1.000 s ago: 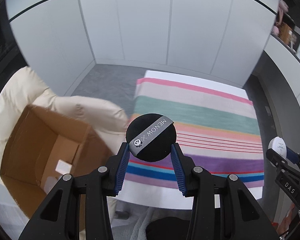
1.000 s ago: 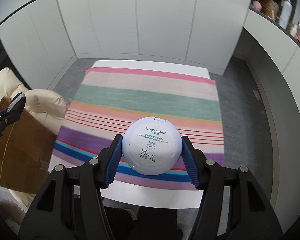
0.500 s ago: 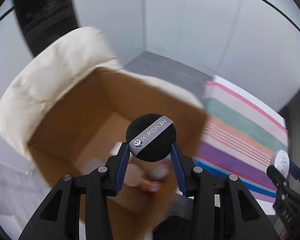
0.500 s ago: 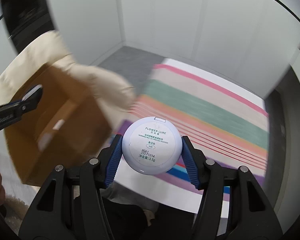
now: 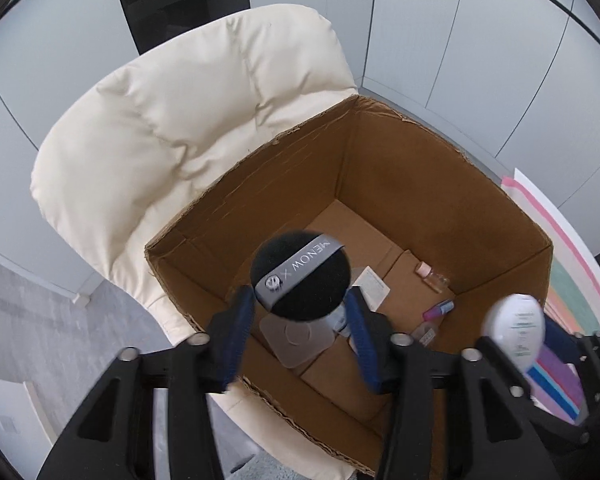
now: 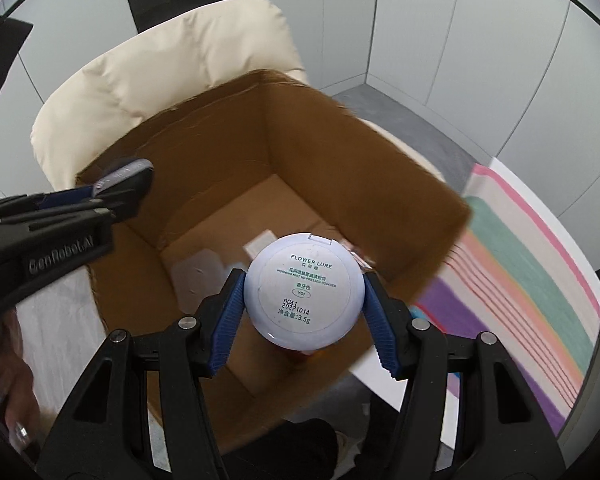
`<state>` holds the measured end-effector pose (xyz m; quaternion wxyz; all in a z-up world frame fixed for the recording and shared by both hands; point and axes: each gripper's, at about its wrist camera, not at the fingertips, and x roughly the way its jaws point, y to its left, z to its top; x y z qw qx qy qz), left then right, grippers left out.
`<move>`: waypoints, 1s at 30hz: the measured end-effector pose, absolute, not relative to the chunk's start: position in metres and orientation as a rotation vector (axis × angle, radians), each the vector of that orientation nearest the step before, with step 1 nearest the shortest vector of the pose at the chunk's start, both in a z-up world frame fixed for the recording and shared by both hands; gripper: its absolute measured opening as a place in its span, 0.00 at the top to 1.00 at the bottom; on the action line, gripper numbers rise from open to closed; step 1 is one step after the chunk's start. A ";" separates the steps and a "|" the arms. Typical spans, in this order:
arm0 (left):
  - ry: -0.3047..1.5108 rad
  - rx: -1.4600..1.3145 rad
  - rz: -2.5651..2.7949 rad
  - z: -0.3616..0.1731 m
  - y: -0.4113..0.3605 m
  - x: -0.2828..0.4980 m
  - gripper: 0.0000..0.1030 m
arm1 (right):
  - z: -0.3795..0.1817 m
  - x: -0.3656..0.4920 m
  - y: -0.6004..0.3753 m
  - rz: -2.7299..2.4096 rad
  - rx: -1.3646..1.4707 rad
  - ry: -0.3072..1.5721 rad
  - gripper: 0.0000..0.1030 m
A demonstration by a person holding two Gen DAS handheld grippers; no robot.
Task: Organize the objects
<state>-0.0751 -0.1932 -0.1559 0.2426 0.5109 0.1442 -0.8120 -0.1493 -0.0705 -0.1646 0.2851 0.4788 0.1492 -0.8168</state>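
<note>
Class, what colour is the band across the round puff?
Grey with white lettering, on the black puff; clearest in the left wrist view.

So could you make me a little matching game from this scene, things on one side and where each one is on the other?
Things:
1. black puff
2. white compact
3. cardboard box
4. small bottle

Places:
a. on the cream chair
b. on the box floor
c. in the left gripper
d. in the right gripper

Pairs: 1-c, 2-d, 3-a, 4-b
</note>
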 end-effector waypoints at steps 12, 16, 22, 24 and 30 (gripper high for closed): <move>0.299 1.430 -2.341 -0.136 -0.165 -0.088 0.13 | -0.147 -0.164 -0.040 -2.330 1.346 0.310 0.01; 0.167 1.461 -2.390 -0.120 -0.140 -0.091 0.13 | -0.141 -0.164 -0.007 -2.403 1.417 0.209 0.01; 0.025 1.499 -2.494 -0.079 -0.103 -0.089 0.02 | -0.105 -0.151 0.048 -2.487 1.561 0.109 0.01; 0.012 1.565 -2.513 -0.068 -0.090 -0.089 0.02 | -0.085 -0.140 0.066 -2.531 1.571 0.085 0.01; -0.082 1.749 -2.506 -0.043 -0.042 -0.081 0.02 | -0.039 -0.100 0.116 -2.658 1.578 -0.121 0.01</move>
